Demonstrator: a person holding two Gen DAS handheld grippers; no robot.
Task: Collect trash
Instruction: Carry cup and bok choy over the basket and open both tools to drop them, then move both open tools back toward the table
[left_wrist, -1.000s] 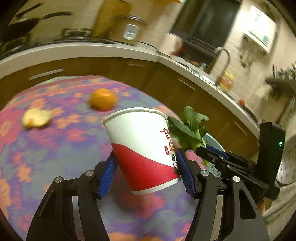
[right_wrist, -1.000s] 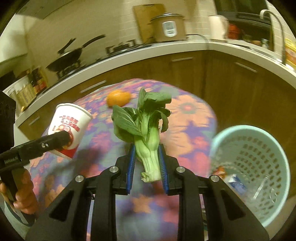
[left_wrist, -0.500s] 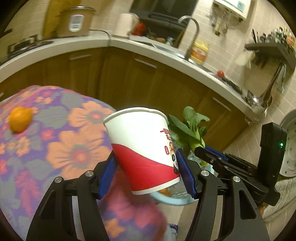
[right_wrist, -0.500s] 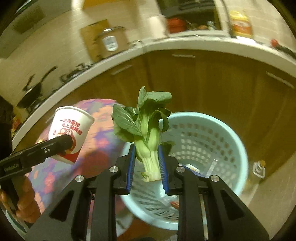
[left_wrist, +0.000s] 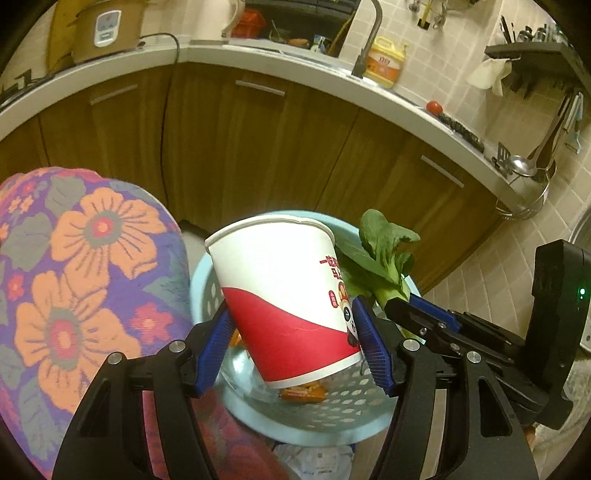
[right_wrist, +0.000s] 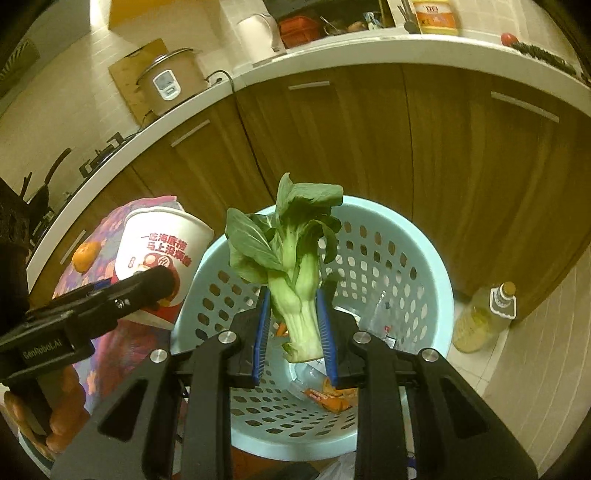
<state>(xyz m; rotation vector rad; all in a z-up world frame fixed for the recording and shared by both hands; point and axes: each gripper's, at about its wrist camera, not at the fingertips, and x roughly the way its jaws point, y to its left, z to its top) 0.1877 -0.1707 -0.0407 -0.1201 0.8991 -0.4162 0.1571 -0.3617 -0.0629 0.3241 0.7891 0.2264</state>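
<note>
Both hands are loaded now, the left gripper (left_wrist: 295, 332) clamped on the paper cup (left_wrist: 284, 295) and the right gripper (right_wrist: 295, 332) pinching the bok choy (right_wrist: 291, 266) upright, basket (right_wrist: 439, 280) mouth right below, cup at its 9 o'clock rim.

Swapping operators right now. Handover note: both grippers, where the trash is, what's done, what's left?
Left hand-held gripper: shut on the red-and-white paper noodle cup, tilted, held above the pale blue perforated plastic basket.
Right hand-held gripper: shut on the green bok choy by its stem, leaves up, over the basket opening.
Done: both items lifted and brought over the basket; orange wrappers already lie inside.
Left: release both. An orange fruit sits on the floral tablecloth; probably not trash.
</note>
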